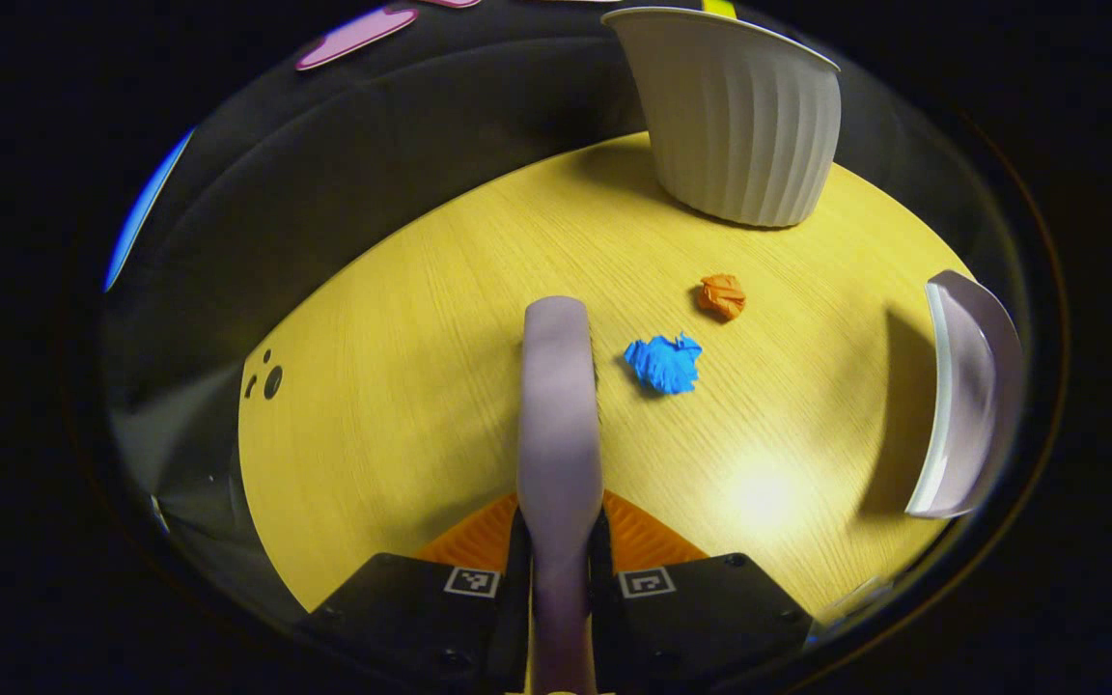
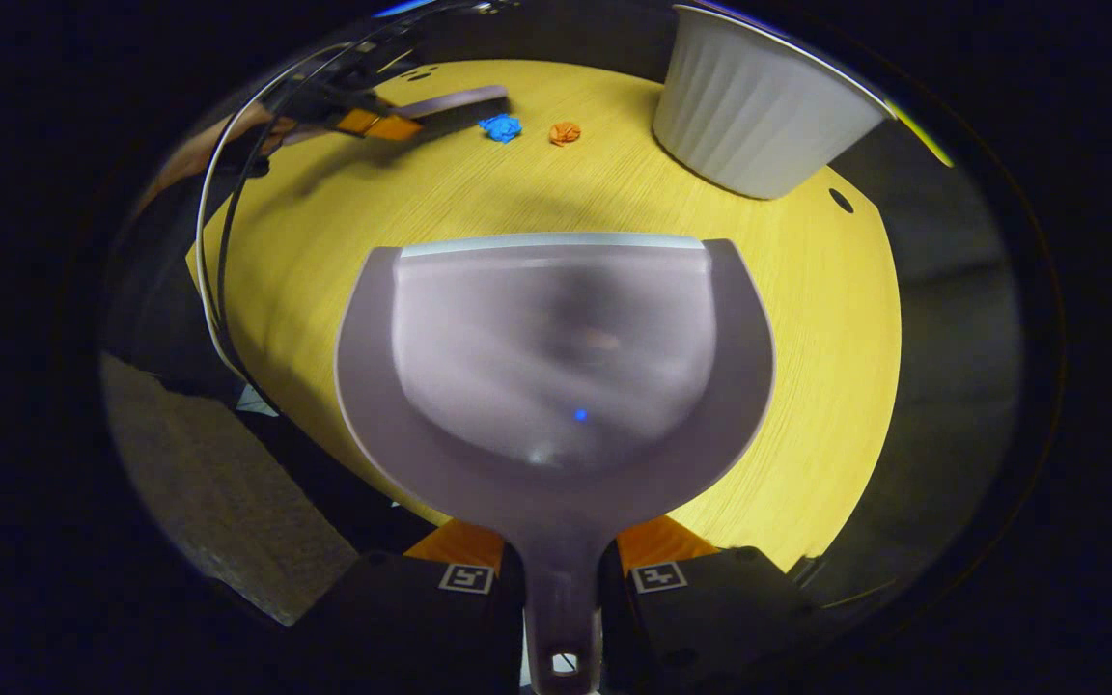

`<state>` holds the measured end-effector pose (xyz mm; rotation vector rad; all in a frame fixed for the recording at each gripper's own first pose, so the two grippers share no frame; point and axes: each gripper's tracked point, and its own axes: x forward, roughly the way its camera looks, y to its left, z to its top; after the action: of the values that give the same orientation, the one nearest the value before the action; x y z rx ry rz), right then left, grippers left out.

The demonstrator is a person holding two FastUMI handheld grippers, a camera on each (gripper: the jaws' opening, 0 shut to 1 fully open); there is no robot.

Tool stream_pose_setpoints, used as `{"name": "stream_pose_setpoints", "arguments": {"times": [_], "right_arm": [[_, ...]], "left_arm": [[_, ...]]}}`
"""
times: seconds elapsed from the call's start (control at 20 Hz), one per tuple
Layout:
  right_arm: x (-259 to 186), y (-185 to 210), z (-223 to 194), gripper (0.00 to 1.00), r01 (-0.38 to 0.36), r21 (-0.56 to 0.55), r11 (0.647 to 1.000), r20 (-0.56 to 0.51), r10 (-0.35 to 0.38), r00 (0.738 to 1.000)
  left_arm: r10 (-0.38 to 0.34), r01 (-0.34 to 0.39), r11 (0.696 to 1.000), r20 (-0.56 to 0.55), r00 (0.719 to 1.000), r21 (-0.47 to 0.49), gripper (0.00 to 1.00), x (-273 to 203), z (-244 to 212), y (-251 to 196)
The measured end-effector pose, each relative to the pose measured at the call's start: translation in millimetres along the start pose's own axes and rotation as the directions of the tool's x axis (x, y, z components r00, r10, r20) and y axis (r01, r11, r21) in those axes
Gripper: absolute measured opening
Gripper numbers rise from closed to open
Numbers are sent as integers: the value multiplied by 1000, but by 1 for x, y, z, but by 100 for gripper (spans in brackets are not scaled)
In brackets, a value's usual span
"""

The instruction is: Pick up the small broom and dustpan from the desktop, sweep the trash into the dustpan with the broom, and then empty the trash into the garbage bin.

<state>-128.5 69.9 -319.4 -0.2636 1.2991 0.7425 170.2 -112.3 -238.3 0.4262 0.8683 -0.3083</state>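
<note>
Two grippers are working over a pale wooden desk [image 1: 402,405], each one carrying a tool. Largest on the desk is a white ribbed garbage bin [image 1: 739,116], standing upright close to the far edge; in the right gripper view it [image 2: 759,116] is sitting toward the far right corner, near a small round hole in the desktop.

Next in size is the grey dustpan [image 2: 556,357]. The right gripper [image 2: 561,579] is closed on its handle, both fingers pressing against the handle's sides, and the pan is hanging out ahead of it above the near part of the desk, its open lip facing the far edge. From the left gripper view the dustpan [image 1: 966,396] is showing edge-on over the desk's right side, casting a shadow on the wood.

The small broom [image 1: 561,425] is being held by the left gripper [image 1: 561,569], whose fingers are clamped on either side of its grey body; the broom is reaching forward toward the middle of the desk. In the right gripper view the left gripper [image 2: 377,124] and the broom [image 2: 455,101] are appearing near the far left edge.

Smallest are the scraps of trash: a crumpled blue piece [image 1: 664,363] is lying just beside the broom's far end, and a crumpled orange piece [image 1: 722,295] is lying near it, between the blue one and the bin.
</note>
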Motion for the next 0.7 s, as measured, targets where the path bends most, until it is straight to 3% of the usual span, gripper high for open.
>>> {"name": "stream_pose_setpoints", "arguments": {"times": [0.2,0.35,0.4,0.6,0.7], "right_arm": [[1,-1,3,32,-7,10,1000,-10,7,1000],[4,-3,4,41,-5,18,1000,-16,5,1000],[6,-2,4,32,-5,21,1000,-17,6,1000],[5,-2,5,32,-6,14,1000,-21,7,1000],[4,-3,5,41,-7,-2,1000,-23,7,1000]], "left_arm": [[-21,21,997,-6,1000,71,30,16,16,-3],[-107,107,987,0,994,121,29,22,22,-23],[-138,136,982,6,990,133,29,21,25,-30],[-284,278,946,17,959,165,29,12,32,-71],[-344,337,925,15,939,173,27,2,32,-88]]}}
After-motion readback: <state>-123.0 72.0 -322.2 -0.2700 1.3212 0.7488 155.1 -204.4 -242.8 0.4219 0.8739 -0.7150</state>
